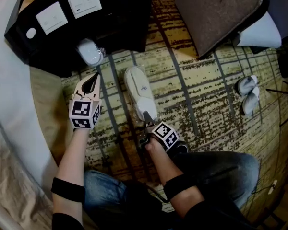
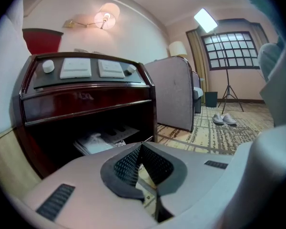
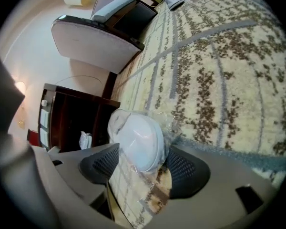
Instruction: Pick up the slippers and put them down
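Observation:
A pair of white slippers [image 1: 140,91] in a clear plastic wrap lies flat on the patterned carpet [image 1: 201,99], toes away from me. My right gripper [image 1: 146,118] is at the near end of the pair. In the right gripper view the slippers [image 3: 137,142] sit between the spread jaws; the left pad [image 3: 102,163] stands clear of them and the right pad [image 3: 186,171] is at the wrap's edge. My left gripper [image 1: 92,84] hovers to the left of the slippers, shut with nothing in it; its pads [image 2: 133,163] meet in front of the nightstand.
A dark wooden nightstand [image 1: 19,25] stands at the far left, with another wrapped white package [image 1: 90,51] in its open shelf. A brown armchair [image 1: 221,13] is at the far right. A second pair of slippers [image 1: 248,94] lies on the carpet at right. White bedding [image 1: 9,109] runs along the left edge.

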The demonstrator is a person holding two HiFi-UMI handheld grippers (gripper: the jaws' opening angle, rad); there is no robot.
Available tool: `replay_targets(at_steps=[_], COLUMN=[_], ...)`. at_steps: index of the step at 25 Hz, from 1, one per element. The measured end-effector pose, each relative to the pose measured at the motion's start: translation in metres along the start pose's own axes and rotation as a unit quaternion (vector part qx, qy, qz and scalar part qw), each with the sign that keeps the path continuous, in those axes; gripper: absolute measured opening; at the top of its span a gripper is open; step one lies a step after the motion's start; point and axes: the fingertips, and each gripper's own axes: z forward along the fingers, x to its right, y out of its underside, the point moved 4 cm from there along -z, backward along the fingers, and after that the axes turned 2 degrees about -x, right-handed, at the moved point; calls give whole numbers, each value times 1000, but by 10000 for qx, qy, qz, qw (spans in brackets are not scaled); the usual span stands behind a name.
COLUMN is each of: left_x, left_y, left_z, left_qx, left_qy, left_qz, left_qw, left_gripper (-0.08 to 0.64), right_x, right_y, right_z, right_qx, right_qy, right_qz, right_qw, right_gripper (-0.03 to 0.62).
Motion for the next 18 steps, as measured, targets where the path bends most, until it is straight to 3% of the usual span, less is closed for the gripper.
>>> replay_targets(at_steps=[5, 8, 12, 18], left_x=[9, 5, 11, 17], left_y=[-15, -28, -58, -151], left_z=[-15, -42, -91, -189], left_qx=[-75, -148, -517, -862], left_qy=[-187, -490, -579, -601], left_qz=[-169, -688, -994, -1162], left_qw=[9997, 9963, 9920, 9877], left_gripper=[1, 1, 1, 1], right_x=[14, -8, -78, -222], right_y=[4, -1, -17, -43], right_z=[-13, -31, -74, -164], right_qx=[-151, -294, -436, -253], right_qy=[1198, 1441, 1153, 391], right_qz=[24, -169, -643, -968], right_qw=[9927, 9890, 9903, 9942], right_gripper=[399, 399, 394, 320])
